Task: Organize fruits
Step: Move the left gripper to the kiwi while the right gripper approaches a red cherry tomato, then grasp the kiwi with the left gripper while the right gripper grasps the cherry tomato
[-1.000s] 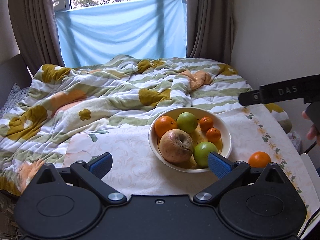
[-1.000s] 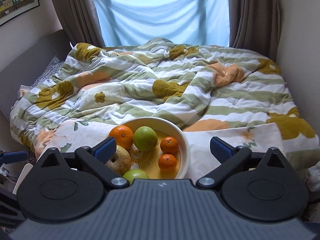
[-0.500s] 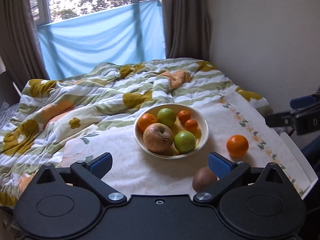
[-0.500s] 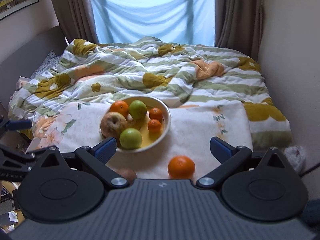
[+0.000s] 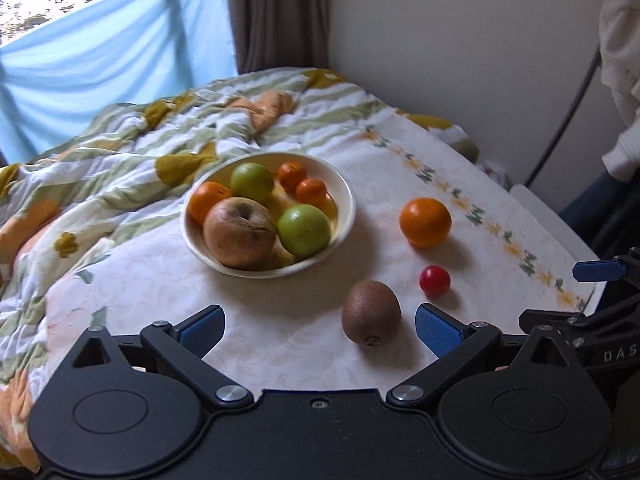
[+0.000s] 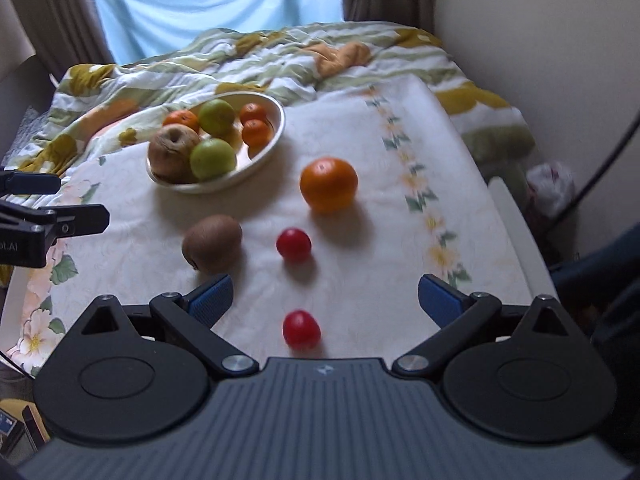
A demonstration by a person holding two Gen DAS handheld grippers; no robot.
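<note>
A cream bowl (image 5: pixel 344 188) (image 6: pixel 276 124) holds a brown apple (image 5: pixel 240 232), green apples and several oranges. Loose on the cloth lie an orange (image 5: pixel 425 222) (image 6: pixel 329 184), a kiwi (image 5: pixel 371 312) (image 6: pixel 213 243) and two small red tomatoes, one further off (image 6: pixel 293 244) (image 5: pixel 435 280) and one nearer (image 6: pixel 301 330). My left gripper (image 5: pixel 318 326) is open and empty, with the kiwi between its fingers' line. My right gripper (image 6: pixel 324 298) is open and empty, just above the near tomato.
A floral tablecloth (image 6: pixel 400 240) covers the table, its right edge by a white rail (image 6: pixel 516 232). A rumpled striped quilt (image 5: pixel 120 152) lies behind the bowl. A wall (image 5: pixel 460 40) is on the right. The other gripper shows at each view's side.
Both grippers have pulled back and tilted down. The kiwi, the loose orange and the two tomatoes have come into view in front of the bowl.
</note>
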